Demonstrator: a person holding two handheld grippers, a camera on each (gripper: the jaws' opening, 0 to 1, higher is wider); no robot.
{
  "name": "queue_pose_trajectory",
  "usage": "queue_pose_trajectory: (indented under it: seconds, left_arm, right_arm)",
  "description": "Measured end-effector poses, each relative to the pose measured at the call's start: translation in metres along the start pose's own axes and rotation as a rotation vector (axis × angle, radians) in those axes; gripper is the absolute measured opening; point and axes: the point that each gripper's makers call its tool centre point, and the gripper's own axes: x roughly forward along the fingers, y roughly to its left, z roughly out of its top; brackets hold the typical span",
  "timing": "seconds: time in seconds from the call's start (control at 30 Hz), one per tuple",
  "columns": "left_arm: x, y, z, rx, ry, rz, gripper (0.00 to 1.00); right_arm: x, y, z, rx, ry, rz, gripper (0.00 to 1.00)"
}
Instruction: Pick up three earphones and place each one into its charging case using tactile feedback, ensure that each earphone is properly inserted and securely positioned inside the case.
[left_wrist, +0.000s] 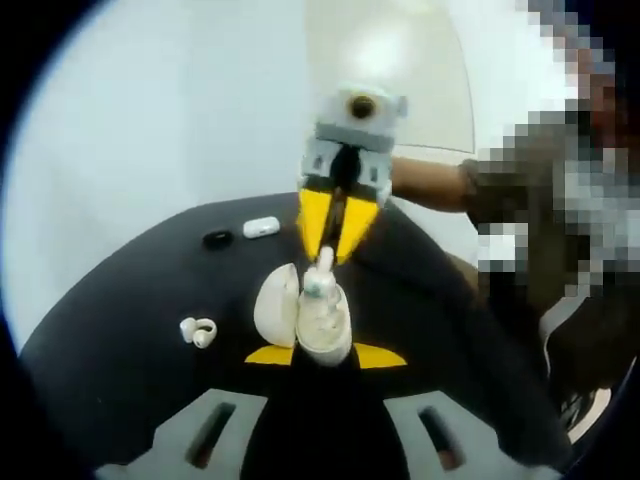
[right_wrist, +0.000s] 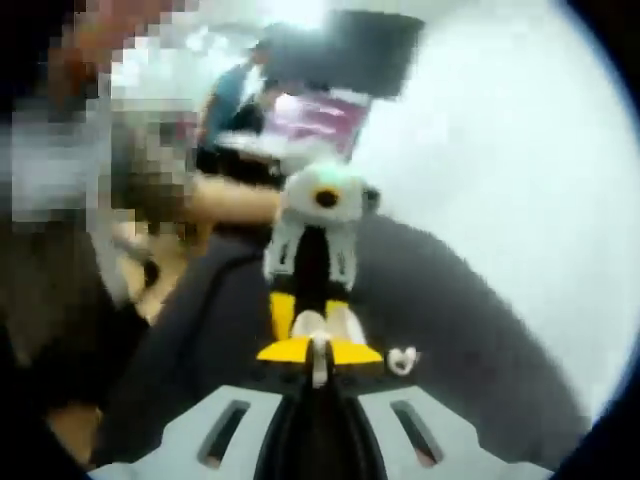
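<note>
The earphone (left_wrist: 321, 277) is a small white stemmed piece, standing over the open charging case (left_wrist: 322, 325) at the middle of the dark round table (left_wrist: 120, 350). Its long axis runs from the case mouth toward the far side, stem end held away from me. My right gripper (left_wrist: 331, 240), seen across the table in the left gripper view, is clamped on it with the yellow jaws closed around the upper end. My left gripper (left_wrist: 325, 355) is clenched on the case, one yellow jaw tip on each side of the body; the lid (left_wrist: 276, 305) hangs open to the left.

I judge the earphone light, hard and glossy, so liable to slip or twist; the stem is the place to grip, leaving the bud end free to seat. The case is also light and smooth, and would slide unless held by its flat sides.

Left of the case lies a white ear-hook earphone (left_wrist: 198, 331). Farther off sit a small black earphone (left_wrist: 217, 239) and a closed white case (left_wrist: 261, 227). A person's arm (left_wrist: 430, 183) reaches in from the right.
</note>
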Motion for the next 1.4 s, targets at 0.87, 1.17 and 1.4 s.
queue_pose_trajectory:
  seconds: [0.87, 1.17, 1.4]
  left_arm:
    - [0.001, 0.000, 0.002, 0.035, 0.004, 0.010, 0.17]
    - [0.001, 0.001, 0.002, 0.032, 0.003, 0.010, 0.17]
    - [0.001, 0.001, 0.001, 0.029, 0.002, 0.011, 0.17]
  right_arm:
    - [0.014, 0.008, -0.015, 0.087, 0.154, 0.111, 0.08]
    - [0.009, 0.008, -0.006, 0.089, 0.091, 0.102, 0.08]
    - [0.021, 0.021, 0.011, 0.079, 0.094, 0.115, 0.08]
